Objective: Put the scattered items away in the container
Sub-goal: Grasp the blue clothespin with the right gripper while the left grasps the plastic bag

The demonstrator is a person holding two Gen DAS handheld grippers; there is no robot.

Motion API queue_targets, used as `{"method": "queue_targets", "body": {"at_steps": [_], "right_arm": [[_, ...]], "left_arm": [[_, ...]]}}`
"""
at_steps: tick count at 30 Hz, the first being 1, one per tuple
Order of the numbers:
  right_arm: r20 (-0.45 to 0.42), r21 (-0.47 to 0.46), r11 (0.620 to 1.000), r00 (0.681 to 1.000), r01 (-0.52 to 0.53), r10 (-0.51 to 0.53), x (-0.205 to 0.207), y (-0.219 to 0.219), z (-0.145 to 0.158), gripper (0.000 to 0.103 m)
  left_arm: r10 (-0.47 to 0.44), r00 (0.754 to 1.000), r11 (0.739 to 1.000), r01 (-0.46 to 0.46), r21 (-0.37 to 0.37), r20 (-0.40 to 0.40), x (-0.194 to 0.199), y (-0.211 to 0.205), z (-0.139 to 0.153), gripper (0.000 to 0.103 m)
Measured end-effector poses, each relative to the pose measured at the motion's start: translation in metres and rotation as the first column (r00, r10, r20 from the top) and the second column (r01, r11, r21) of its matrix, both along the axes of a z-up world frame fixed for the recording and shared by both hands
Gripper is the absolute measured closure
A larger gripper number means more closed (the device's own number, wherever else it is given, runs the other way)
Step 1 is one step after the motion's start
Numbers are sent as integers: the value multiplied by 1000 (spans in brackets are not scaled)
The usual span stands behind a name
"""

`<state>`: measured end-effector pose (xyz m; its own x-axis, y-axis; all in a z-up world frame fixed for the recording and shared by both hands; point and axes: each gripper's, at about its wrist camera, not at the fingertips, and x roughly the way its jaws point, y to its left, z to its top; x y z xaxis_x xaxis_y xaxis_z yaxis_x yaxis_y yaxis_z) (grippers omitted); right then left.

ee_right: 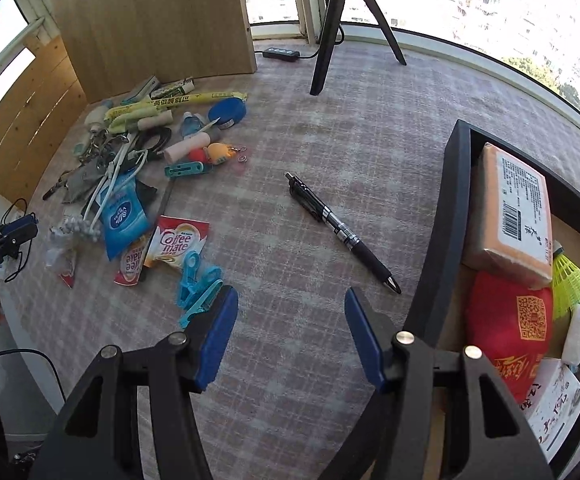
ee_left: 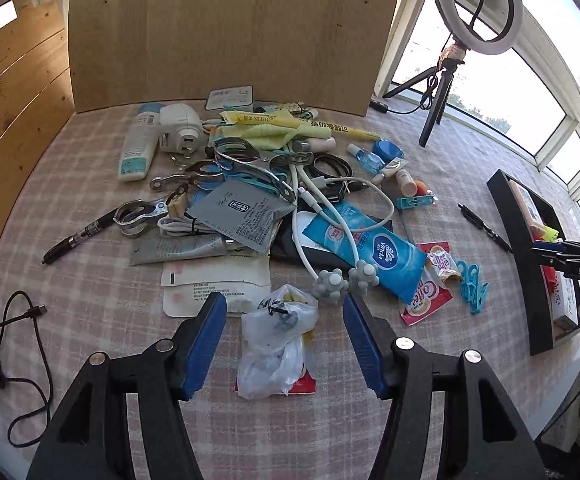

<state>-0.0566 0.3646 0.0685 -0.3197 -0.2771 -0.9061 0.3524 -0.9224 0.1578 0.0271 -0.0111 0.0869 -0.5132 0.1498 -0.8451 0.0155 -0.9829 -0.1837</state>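
A pink-and-grey plaid tablecloth [ee_right: 329, 128] covers the work surface, with a tall light wooden board [ee_left: 234, 32] standing upright at its far edge. The black rectangular open-top container [ee_right: 455, 184] sits at the right side of the surface and holds an orange wrapped block [ee_right: 509, 208], a red pouch with a printed code square [ee_right: 509, 320] and a yellow shuttlecock [ee_right: 569, 280]. The scattered pile [ee_left: 250, 184] lies in front of the board, well apart from the container. The left gripper [ee_left: 285, 330] hangs with its blue-padded jaws spread wide on either side of a crumpled clear plastic bag [ee_left: 276, 340], without touching it. The right gripper [ee_right: 291, 330] is likewise released, empty, over bare cloth. A blue tissue pack [ee_left: 365, 248] lies near the bag. A black ballpoint pen [ee_right: 341, 232] lies alone between pile and container. Light blue plastic clothes pegs [ee_right: 198, 284] rest just beside the right gripper's left finger.
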Motion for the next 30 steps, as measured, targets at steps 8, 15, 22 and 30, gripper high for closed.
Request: {"method": "queue_targets", "body": {"at_steps": [8, 15, 22, 30], "right_arm": [[28, -32, 999, 999, -23, 24, 12, -2, -10, 48], [69, -49, 997, 996, -61, 64, 16, -10, -25, 48], [105, -26, 992, 987, -123, 125, 19, -38, -39, 48], [37, 71, 977, 979, -201, 198, 33, -74, -56, 42]], "left_arm": [[43, 997, 999, -44, 22, 62, 24, -2, -23, 46], [44, 995, 999, -45, 6, 84, 18, 9, -37, 46], [40, 994, 999, -41, 4, 97, 4, 15, -47, 52], [38, 994, 999, -37, -7, 107, 2, 19, -52, 67]]}}
